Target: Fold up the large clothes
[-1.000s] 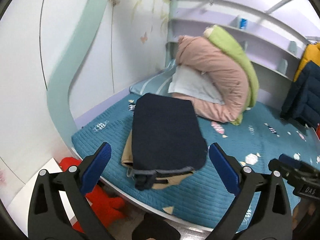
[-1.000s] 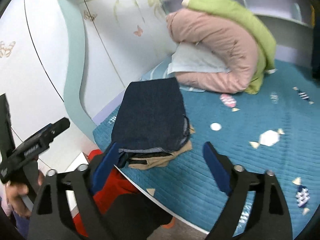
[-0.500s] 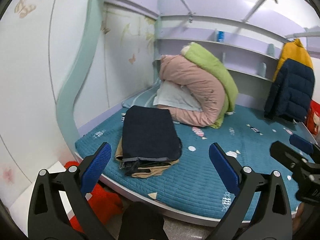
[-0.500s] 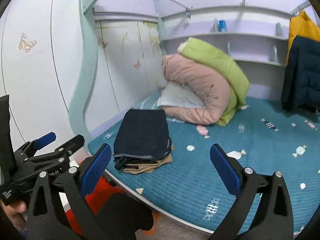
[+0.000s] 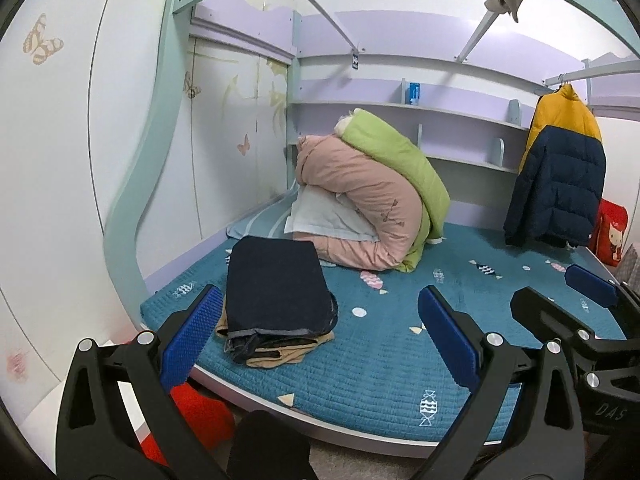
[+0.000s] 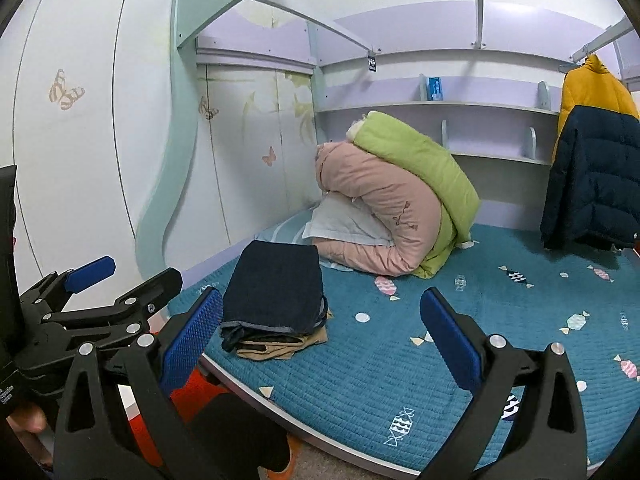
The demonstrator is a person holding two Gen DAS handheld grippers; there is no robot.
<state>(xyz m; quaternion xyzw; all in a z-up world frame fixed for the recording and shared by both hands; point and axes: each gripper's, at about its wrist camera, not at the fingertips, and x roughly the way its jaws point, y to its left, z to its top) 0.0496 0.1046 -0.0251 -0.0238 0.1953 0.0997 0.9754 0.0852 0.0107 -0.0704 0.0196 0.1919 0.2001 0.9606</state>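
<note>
A stack of folded clothes lies at the near left corner of the teal bed: folded dark navy trousers on top of a tan garment. The stack also shows in the right wrist view on the bed. My left gripper is open and empty, held back off the bed's front edge. My right gripper is open and empty too, beside the left one; it shows in the left wrist view, and the left gripper shows in the right wrist view.
A pink and green rolled duvet with a white pillow sits at the back of the bed. A yellow and navy jacket hangs at the right. Shelves line the back wall. A red object lies on the floor.
Both grippers have pulled back and up from the folded stack, which now looks smaller and farther away. More of the room has come into view. The stack has not moved.
</note>
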